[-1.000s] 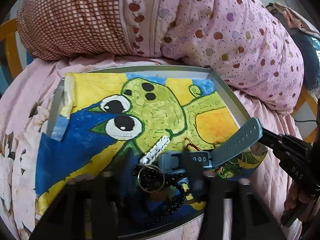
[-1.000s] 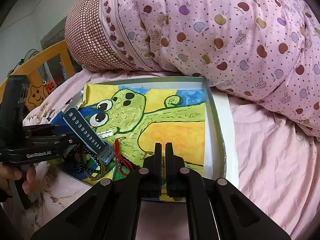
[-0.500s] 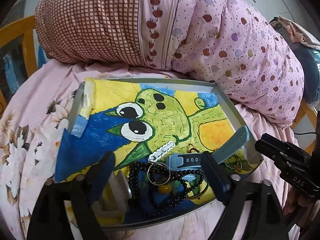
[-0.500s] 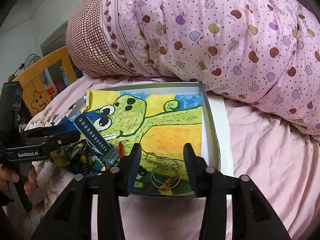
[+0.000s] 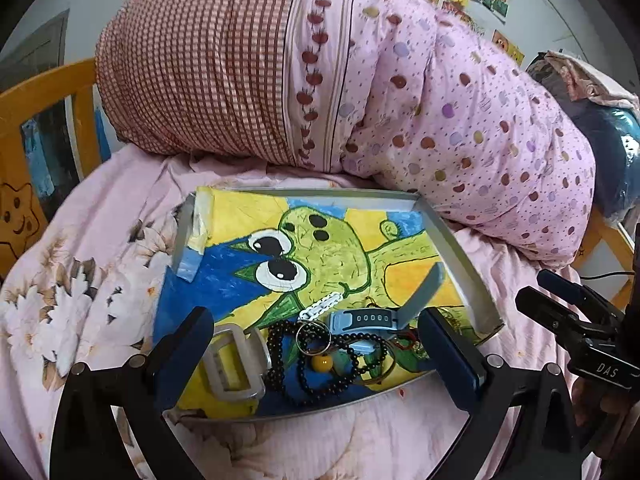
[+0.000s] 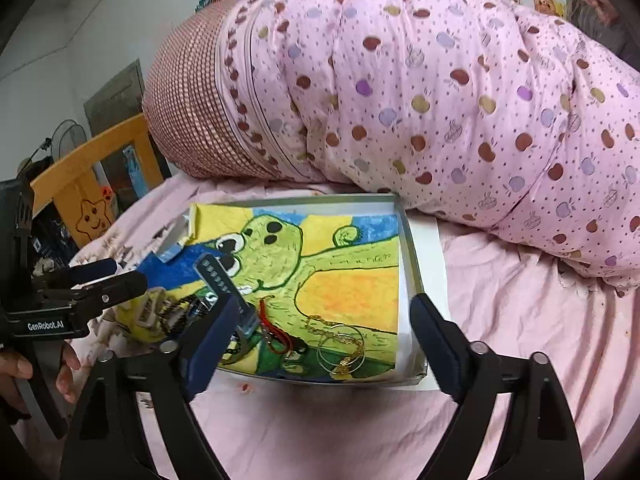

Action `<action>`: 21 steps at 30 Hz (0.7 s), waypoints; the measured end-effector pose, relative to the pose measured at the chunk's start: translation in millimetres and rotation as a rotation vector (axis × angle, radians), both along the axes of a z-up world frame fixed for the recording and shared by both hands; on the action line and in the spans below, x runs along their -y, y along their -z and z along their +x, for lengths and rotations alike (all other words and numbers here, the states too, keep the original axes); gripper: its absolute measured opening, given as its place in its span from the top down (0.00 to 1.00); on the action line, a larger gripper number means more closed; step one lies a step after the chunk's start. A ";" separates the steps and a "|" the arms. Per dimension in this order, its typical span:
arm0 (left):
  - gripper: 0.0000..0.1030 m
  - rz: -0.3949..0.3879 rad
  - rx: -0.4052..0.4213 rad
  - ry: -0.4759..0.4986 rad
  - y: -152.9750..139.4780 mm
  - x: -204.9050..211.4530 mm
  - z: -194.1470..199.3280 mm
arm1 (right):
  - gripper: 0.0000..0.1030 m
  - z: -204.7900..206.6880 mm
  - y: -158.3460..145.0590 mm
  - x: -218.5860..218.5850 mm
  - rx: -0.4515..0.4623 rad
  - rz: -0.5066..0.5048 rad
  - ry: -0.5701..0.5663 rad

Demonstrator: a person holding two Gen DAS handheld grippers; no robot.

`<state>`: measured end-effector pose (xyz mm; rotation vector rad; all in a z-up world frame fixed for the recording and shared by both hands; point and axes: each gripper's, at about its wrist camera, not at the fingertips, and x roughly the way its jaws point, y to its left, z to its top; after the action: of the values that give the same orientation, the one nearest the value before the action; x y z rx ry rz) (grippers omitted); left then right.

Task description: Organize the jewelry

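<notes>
Both grippers hang with fingers spread wide and empty — the left gripper (image 5: 316,344) over the watch (image 5: 362,318) and black beads (image 5: 320,376), the right gripper (image 6: 320,328) over gold bangles (image 6: 342,354) — all lying in the tray (image 5: 460,256) on the bed.

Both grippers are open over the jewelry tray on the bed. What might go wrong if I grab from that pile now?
1. The black bead necklace lies tangled with the key ring and blue watch; lifting one may drag the others.
2. The thin gold bangles lie flat and may slip from the right gripper.
3. The tray sits on soft bedding and could tip.
</notes>
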<state>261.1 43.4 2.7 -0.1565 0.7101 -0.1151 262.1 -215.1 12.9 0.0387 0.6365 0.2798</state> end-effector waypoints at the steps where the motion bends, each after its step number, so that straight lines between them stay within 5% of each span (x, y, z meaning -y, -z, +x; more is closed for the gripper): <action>1: 0.00 0.001 0.009 -0.001 -3.0 0.1 -3.6 | 0.15 -2.7 -3.1 0.4 0.006 0.005 0.001; 21: 0.00 0.034 0.164 0.012 -73.7 2.0 -102.9 | 0.12 -89.2 -62.3 4.7 0.127 0.036 -0.014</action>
<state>158.3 41.3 76.3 -0.1085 0.5487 -0.1260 172.9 -219.8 75.2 0.0509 0.5058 0.3045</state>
